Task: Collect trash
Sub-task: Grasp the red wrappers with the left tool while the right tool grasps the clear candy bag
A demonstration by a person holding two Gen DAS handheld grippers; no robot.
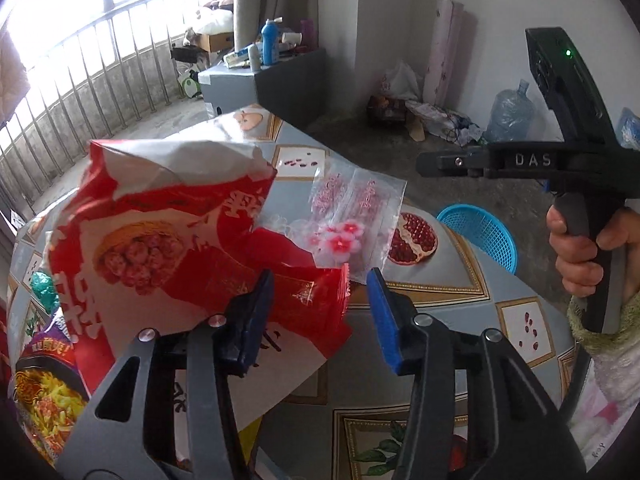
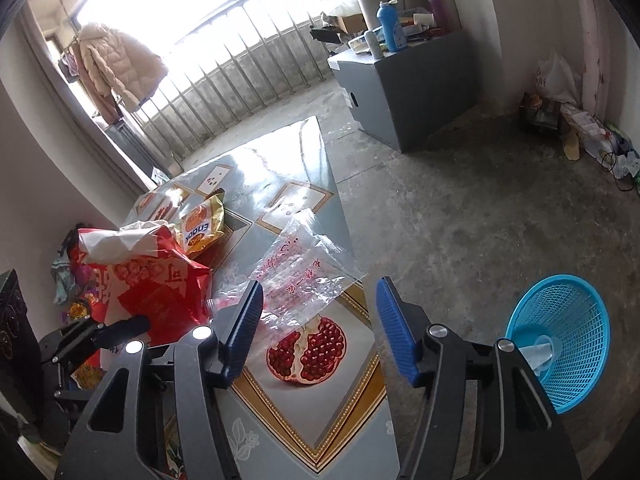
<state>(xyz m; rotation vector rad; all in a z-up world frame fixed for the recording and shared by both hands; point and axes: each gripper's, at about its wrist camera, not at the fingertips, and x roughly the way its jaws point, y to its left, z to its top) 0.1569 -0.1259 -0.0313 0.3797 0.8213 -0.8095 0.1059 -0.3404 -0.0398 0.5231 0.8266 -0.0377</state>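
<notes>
A crumpled red snack bag (image 1: 168,232) lies on the table just ahead of my left gripper (image 1: 320,300), whose jaws are open with the bag's lower corner between them. It also shows in the right wrist view (image 2: 152,280). A clear plastic bag with pink print (image 1: 352,208) lies beyond it, also in the right wrist view (image 2: 304,272). My right gripper (image 2: 320,320) is open and empty above the table's near edge, and it shows from the side in the left wrist view (image 1: 440,162). A blue mesh basket (image 2: 560,340) stands on the floor to the right.
The table (image 2: 296,420) has a grey cloth with pomegranate pictures. A gold snack packet (image 2: 202,228) lies farther back. A purple noodle packet (image 1: 44,384) lies at the left. A grey cabinet (image 2: 412,92) with bottles stands behind, and a railing lines the balcony.
</notes>
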